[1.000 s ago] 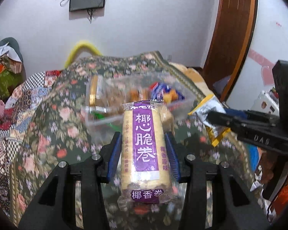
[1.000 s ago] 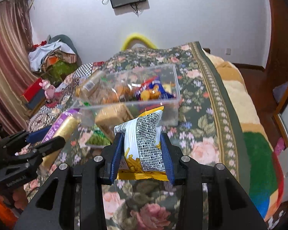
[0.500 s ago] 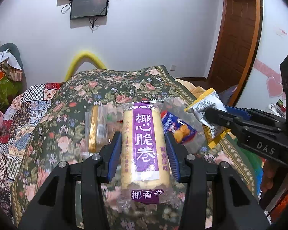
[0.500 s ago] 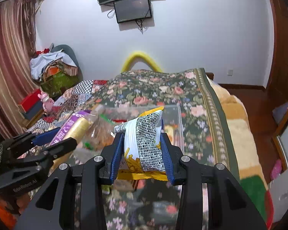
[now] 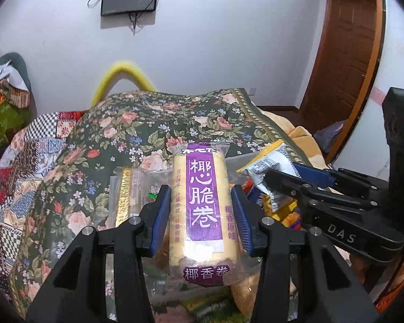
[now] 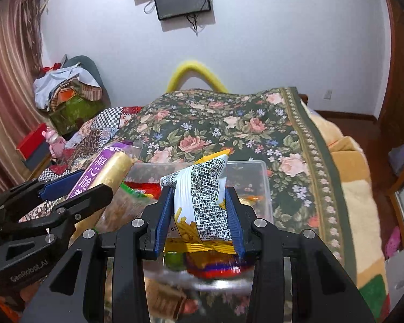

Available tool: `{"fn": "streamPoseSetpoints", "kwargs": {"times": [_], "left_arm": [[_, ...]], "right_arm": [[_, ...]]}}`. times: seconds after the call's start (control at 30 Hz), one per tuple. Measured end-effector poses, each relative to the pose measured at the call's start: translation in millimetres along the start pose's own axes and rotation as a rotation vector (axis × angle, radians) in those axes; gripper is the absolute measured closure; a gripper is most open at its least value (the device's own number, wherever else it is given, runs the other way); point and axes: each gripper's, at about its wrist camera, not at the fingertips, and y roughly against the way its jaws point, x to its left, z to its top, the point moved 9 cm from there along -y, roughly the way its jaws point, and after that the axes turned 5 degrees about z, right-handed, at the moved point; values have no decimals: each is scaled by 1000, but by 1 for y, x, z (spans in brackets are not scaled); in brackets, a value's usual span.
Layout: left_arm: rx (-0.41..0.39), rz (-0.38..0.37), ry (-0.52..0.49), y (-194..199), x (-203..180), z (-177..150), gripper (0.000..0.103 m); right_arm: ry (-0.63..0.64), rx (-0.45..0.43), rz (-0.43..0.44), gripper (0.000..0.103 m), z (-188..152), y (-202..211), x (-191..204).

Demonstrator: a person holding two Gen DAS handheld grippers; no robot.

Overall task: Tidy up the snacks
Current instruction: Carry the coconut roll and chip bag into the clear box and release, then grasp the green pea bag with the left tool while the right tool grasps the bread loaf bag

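My left gripper is shut on a purple-labelled coconut roll pack and holds it over the clear plastic snack box. My right gripper is shut on a white and yellow fries snack bag, also over the box. The box holds several wrapped snacks. The right gripper shows at the right of the left wrist view, and the left gripper with its roll pack shows at the left of the right wrist view.
The box sits on a bed with a floral blanket. A yellow arch stands behind the bed. A pile of clothes and a red box lie at the left. A wooden door is at the right.
Both grippers moved forward and now hang over the box, each still holding its snack. The box has slid lower and nearer in both views.
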Motion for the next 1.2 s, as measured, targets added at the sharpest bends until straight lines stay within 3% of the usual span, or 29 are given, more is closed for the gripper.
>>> {"fn": "streamPoseSetpoints", "kwargs": {"times": [0.3,0.5,0.93,1.2], "left_arm": [[39,-10,33,-26,5,2,58],[64,-15,54,-31,8,0,57],[-1,-14,27,30,7,4,49],[-16,0,-9,72,14,-18,42]], "right_arm": [[-16,40,-8,67,2,-28,-4],[15,30,-40,67,0,-25,-5],[27,-16,0,51,-4,27,7],[58,3,32,40,-34,49,28]]}}
